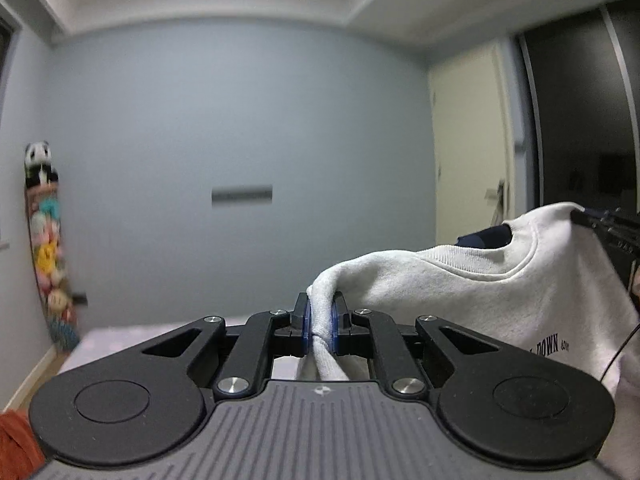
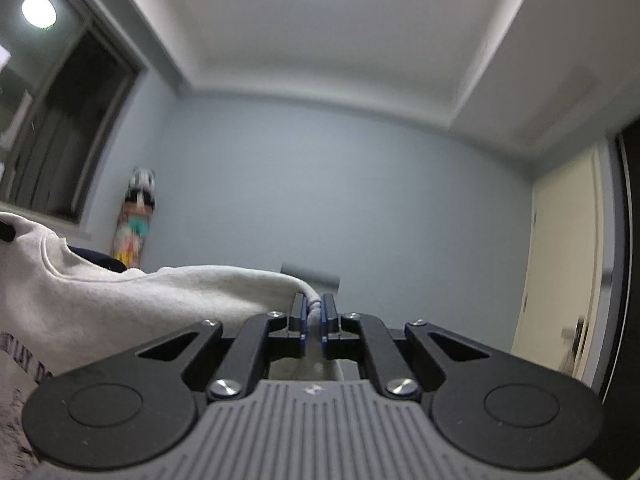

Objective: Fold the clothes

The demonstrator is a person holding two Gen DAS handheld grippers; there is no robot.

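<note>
Aloft, soft white fleece sweatshirt (image 1: 480,292), ribbed collar, both grippers pinching.

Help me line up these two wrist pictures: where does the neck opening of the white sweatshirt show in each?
Left wrist view: the ribbed neck opening of the white sweatshirt is at right, above middle height.
Right wrist view: the neck opening is at far left, mid-height, dark inside.
Shared landmark: the tall colourful board topped with a panda toy, leaning against the pale blue wall.
</note>
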